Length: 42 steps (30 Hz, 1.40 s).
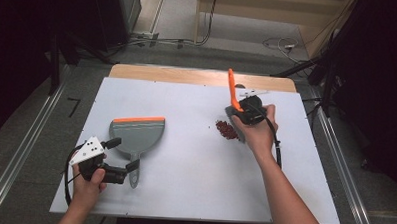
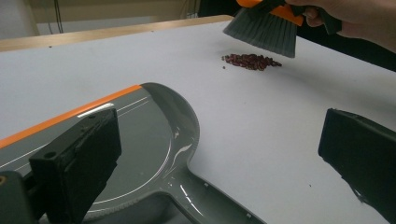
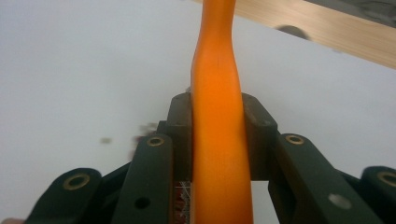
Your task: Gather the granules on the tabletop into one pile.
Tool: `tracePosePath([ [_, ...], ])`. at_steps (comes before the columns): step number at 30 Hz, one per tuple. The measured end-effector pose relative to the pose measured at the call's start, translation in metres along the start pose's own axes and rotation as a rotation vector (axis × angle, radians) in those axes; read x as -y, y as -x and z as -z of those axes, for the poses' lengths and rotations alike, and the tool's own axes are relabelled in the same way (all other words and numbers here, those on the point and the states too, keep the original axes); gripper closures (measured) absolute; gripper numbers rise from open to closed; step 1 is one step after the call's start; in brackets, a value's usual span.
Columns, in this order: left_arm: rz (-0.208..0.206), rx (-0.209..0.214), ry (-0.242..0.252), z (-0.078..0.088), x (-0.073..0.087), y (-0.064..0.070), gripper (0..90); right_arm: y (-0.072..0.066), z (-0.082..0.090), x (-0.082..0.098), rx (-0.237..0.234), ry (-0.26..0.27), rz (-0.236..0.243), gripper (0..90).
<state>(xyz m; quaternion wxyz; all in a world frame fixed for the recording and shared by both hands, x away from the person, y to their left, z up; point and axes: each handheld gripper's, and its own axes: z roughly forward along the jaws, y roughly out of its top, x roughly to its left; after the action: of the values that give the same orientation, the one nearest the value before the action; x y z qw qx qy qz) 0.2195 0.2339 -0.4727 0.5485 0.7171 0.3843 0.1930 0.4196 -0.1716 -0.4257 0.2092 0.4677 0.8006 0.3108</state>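
One brush [image 1: 232, 93], one dustpan [image 1: 138, 135]

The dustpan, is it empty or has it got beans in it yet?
Empty. The dustpan shows a bare grey inside, and the red beans lie apart on the table, under the brush.

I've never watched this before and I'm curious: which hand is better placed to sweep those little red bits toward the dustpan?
The right. Its hand-held gripper is clamped on the brush's orange handle, bristles right beside the red beans. The left hand-held gripper is open, astride the dustpan handle, farther from the beans.
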Motion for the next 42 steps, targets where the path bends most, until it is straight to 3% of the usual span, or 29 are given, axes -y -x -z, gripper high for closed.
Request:
tracePosePath([
  [4, -0.001, -0.003, -0.002, 0.001, 0.000, 0.000, 0.0, -0.035, -0.005, -0.007, -0.133, -0.011, -0.006, 68.0],
  [7, 0.000, -0.005, 0.002, 0.003, 0.000, 0.000, 0.0, -0.055, -0.015, -0.007, -0.199, -0.046, -0.003, 68.0],
  [10, -0.001, -0.005, 0.006, 0.003, 0.000, 0.000, 0.0, -0.061, -0.024, -0.005, -0.184, -0.091, 0.000, 68.0],
  [16, -0.001, -0.003, 0.006, 0.003, 0.000, -0.001, 0.0, -0.035, -0.027, 0.007, -0.129, -0.124, -0.088, 68.0],
  [19, 0.000, -0.004, 0.003, 0.002, 0.000, 0.000, 0.0, -0.025, -0.022, 0.011, -0.091, -0.118, -0.092, 68.0],
  [30, -0.002, -0.001, 0.002, 0.000, 0.000, 0.003, 0.0, 0.001, 0.020, 0.024, -0.166, -0.009, -0.114, 68.0],
  [42, -0.010, -0.005, -0.003, -0.001, 0.000, 0.006, 0.0, 0.038, 0.065, 0.084, -0.255, 0.062, -0.104, 68.0],
])
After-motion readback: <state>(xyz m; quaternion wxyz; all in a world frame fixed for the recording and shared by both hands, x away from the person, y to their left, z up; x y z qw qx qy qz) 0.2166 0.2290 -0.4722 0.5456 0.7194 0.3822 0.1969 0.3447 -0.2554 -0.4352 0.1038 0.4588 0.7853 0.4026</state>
